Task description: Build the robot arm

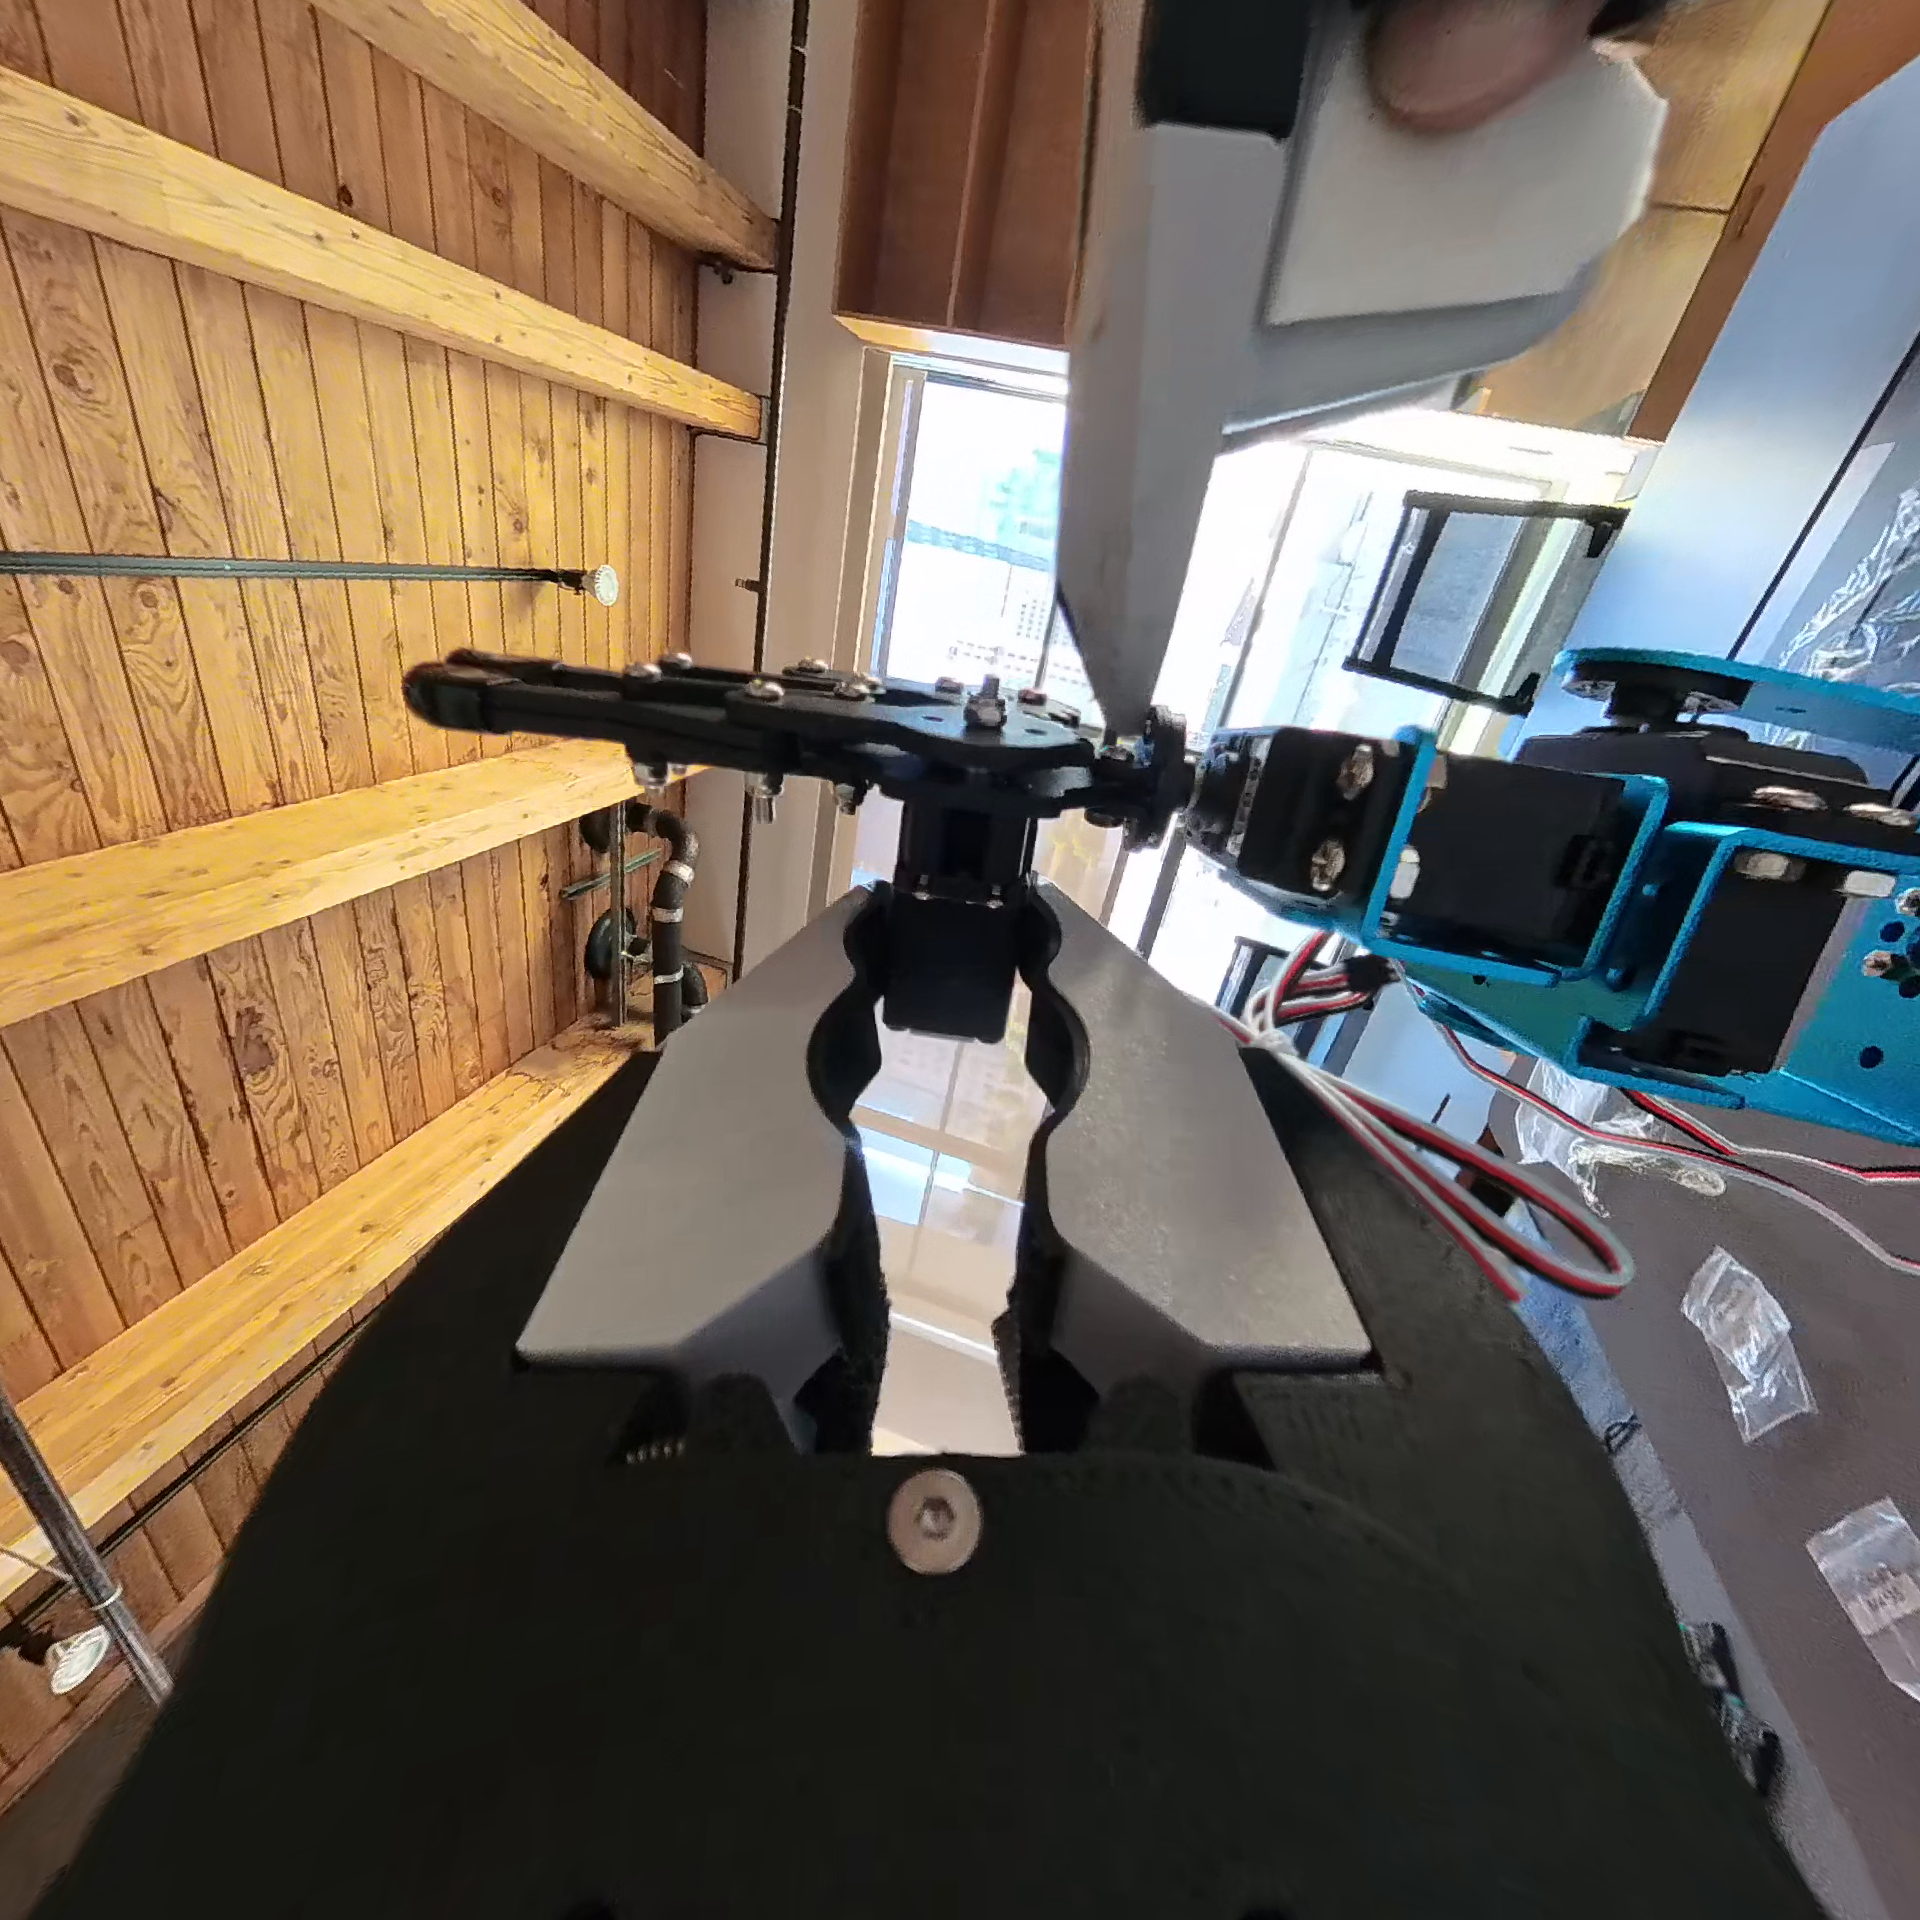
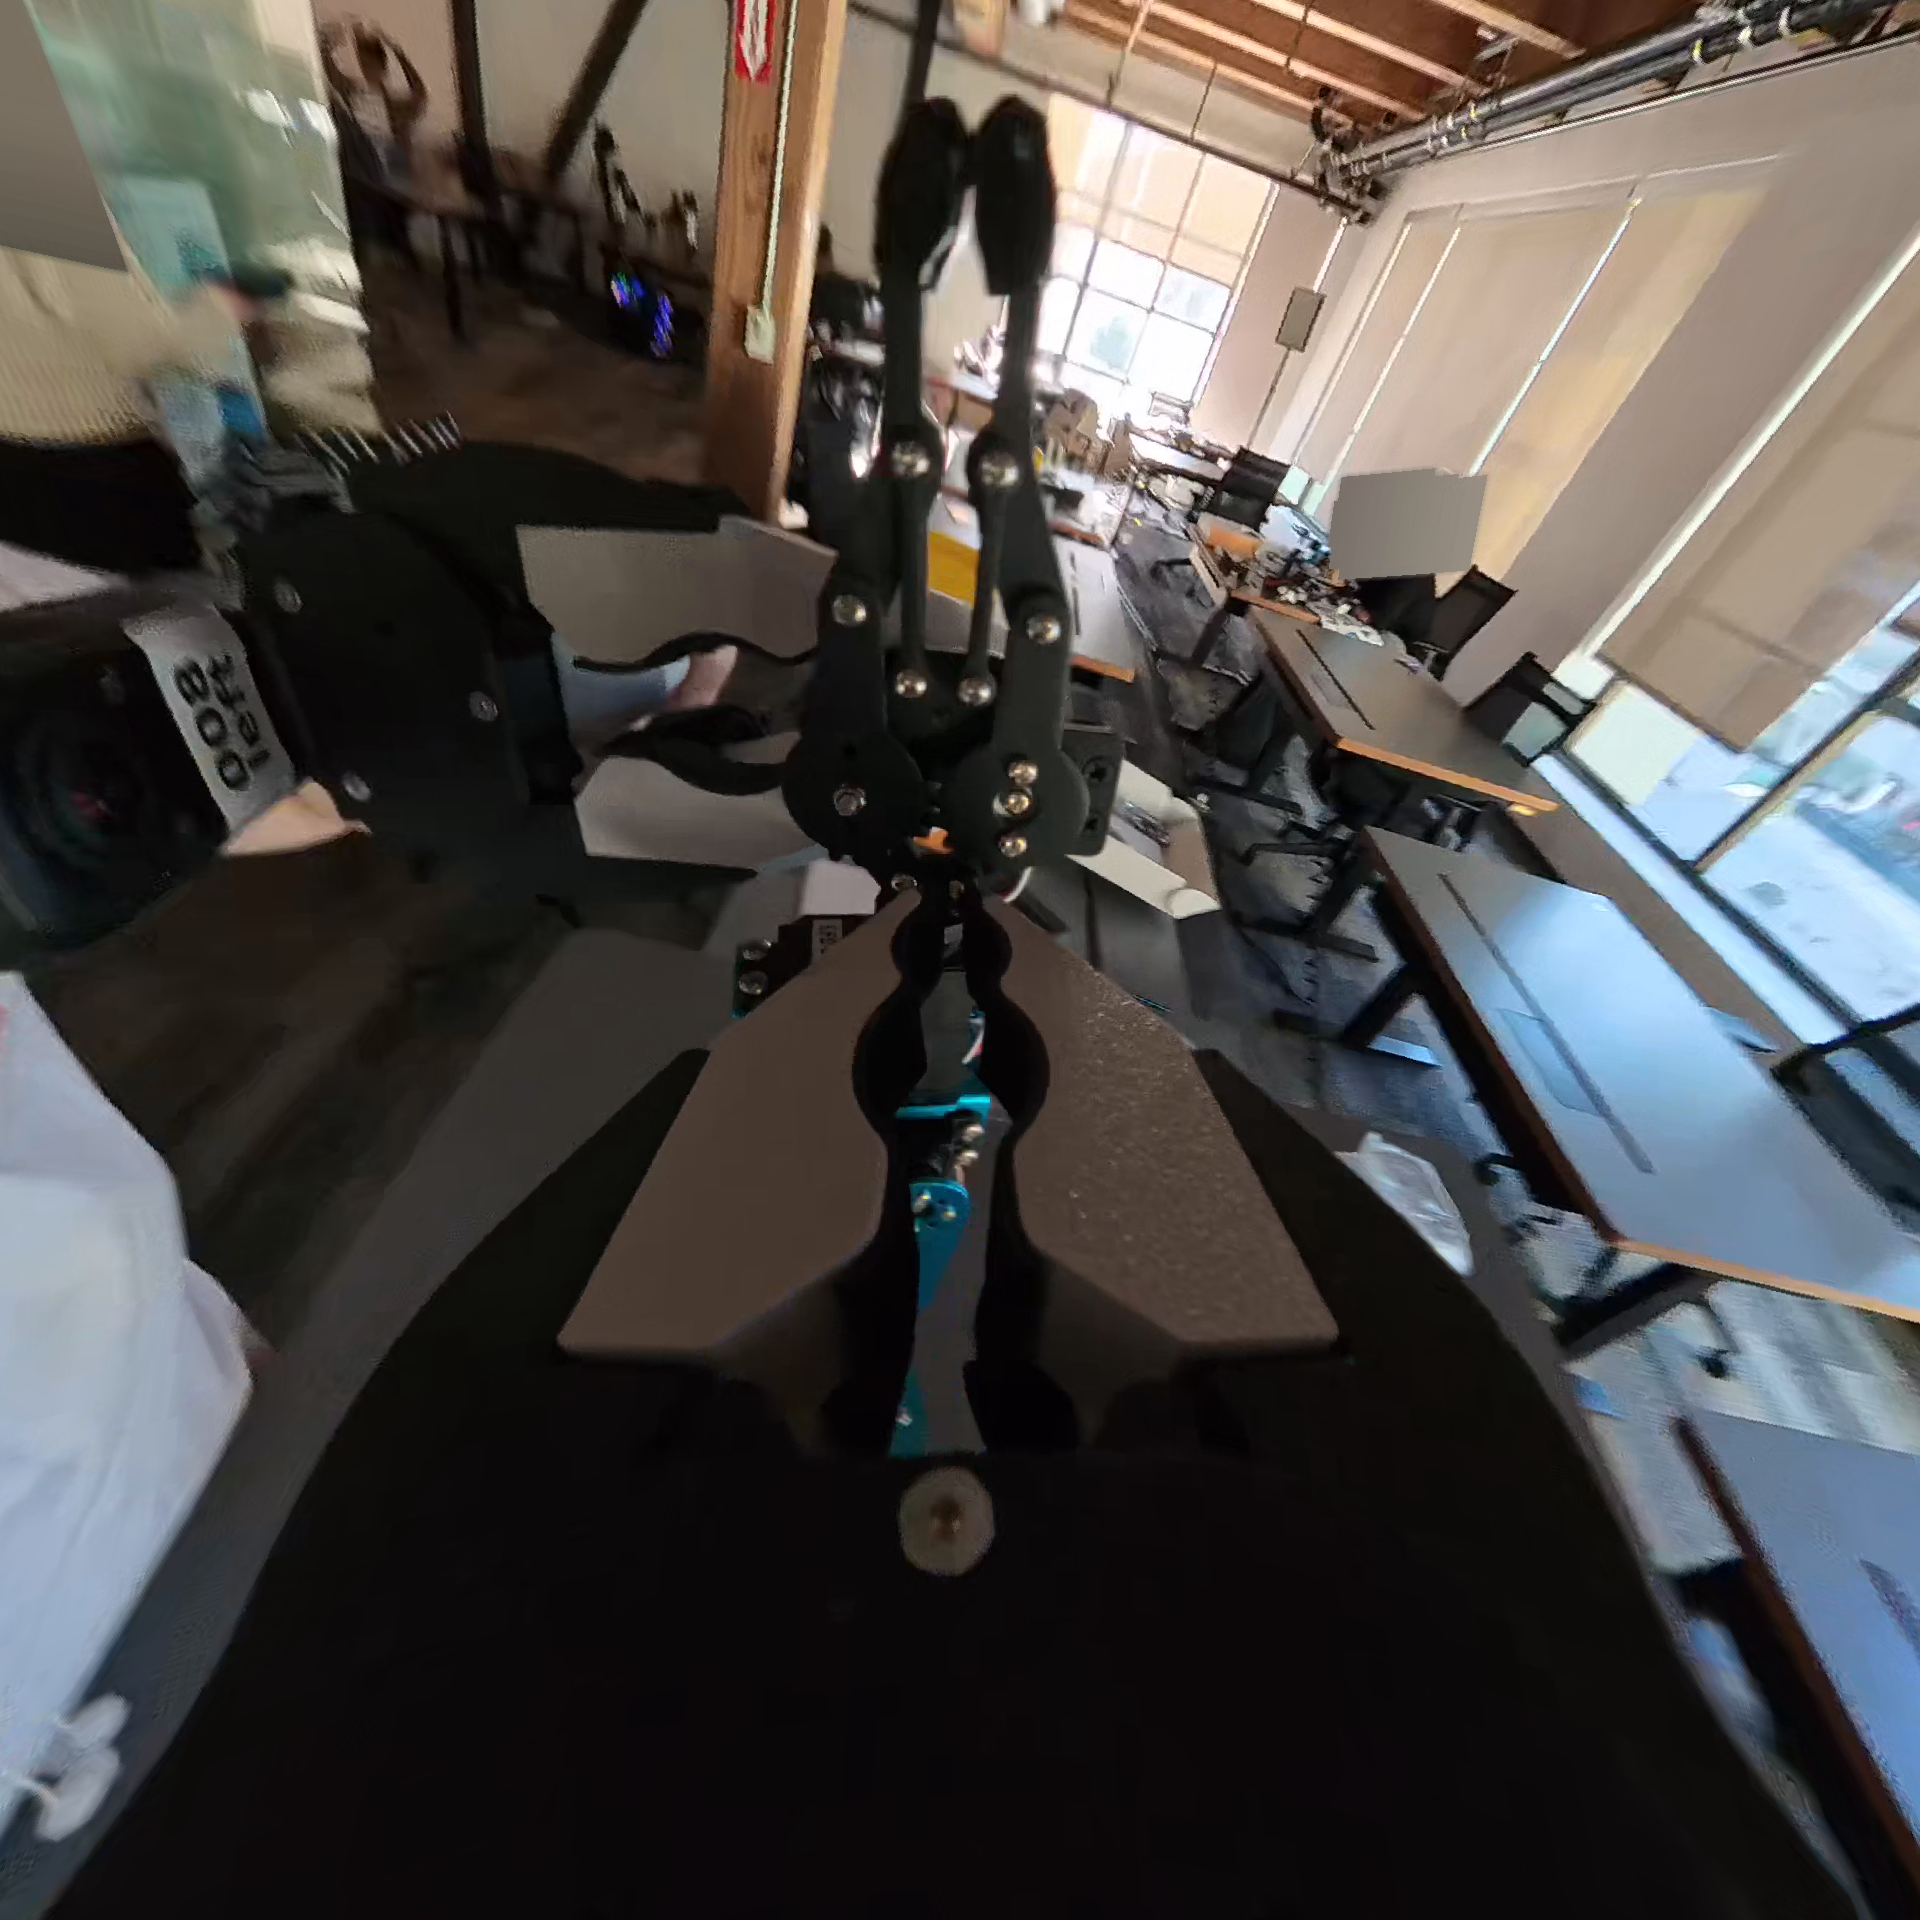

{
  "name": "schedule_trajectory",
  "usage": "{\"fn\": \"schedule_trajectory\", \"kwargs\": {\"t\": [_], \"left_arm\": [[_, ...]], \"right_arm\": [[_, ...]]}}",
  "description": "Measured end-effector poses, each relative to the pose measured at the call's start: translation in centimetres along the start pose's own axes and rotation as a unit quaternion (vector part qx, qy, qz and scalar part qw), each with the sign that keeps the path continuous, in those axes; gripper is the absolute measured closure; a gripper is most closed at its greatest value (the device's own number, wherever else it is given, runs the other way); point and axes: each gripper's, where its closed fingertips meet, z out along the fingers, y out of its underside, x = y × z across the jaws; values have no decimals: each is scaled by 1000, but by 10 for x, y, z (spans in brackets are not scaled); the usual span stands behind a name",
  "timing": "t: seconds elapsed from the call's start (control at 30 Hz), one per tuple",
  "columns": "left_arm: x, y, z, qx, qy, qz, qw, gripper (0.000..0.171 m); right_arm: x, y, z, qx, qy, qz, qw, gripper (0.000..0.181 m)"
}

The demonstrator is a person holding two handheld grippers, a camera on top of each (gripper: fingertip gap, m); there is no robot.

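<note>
A small robot arm with blue metal brackets (image 1: 1662, 894) and black servos is held between both grippers. Its black claw (image 1: 644, 701) is shut and points away from the arm. My left gripper (image 1: 951, 899) is shut on the black servo (image 1: 940, 987) under the claw. A grey finger (image 1: 1132, 499) of the right gripper reaches the arm's wrist joint from above. In the right wrist view my right gripper (image 2: 940, 904) is shut on the arm's wrist just below the claw (image 2: 966, 416). The blue bracket (image 2: 935, 1195) shows between its fingers. The left gripper (image 2: 769, 707) comes in from the left.
Red, white and black servo wires (image 1: 1455, 1174) hang from the arm over a dark table (image 1: 1766, 1195) with small plastic bags (image 1: 1745, 1340). Long desks (image 2: 1455, 727) and chairs fill the room at right. A wooden post (image 2: 769, 260) stands behind. A white bag (image 2: 83, 1299) lies at left. Less than 4 cm separates the two grippers' tips.
</note>
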Motion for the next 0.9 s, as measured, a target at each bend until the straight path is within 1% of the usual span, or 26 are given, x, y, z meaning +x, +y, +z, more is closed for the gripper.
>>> {"fn": "schedule_trajectory", "kwargs": {"t": [0.07,0.17,0.27,0.37,0.47,0.6,0.67,0.77,0.9], "left_arm": [[0,2,1,-3,7,6,1000,150],[2,1,2,-5,30,10,999,150],[3,2,3,-14,47,8,999,150],[3,4,3,-18,33,13,999,150],[2,2,2,-15,16,17,1000,150],[2,-1,1,-5,-8,17,1000,150],[2,-3,0,-2,-3,16,1000,150],[3,-2,3,-8,16,17,1000,150],[3,-3,2,-12,26,26,999,150]], "right_arm": [[1,0,2,-31,14,-37,999,180],[1,0,0,-49,14,-48,998,180],[1,0,1,-24,24,-28,999,179],[2,0,3,29,59,13,998,179],[3,-1,1,39,85,14,995,180],[3,0,-1,15,62,-13,998,180],[1,1,-3,8,50,-23,998,179],[2,2,-3,24,39,-11,999,179],[1,0,-5,70,7,20,997,179]]}}
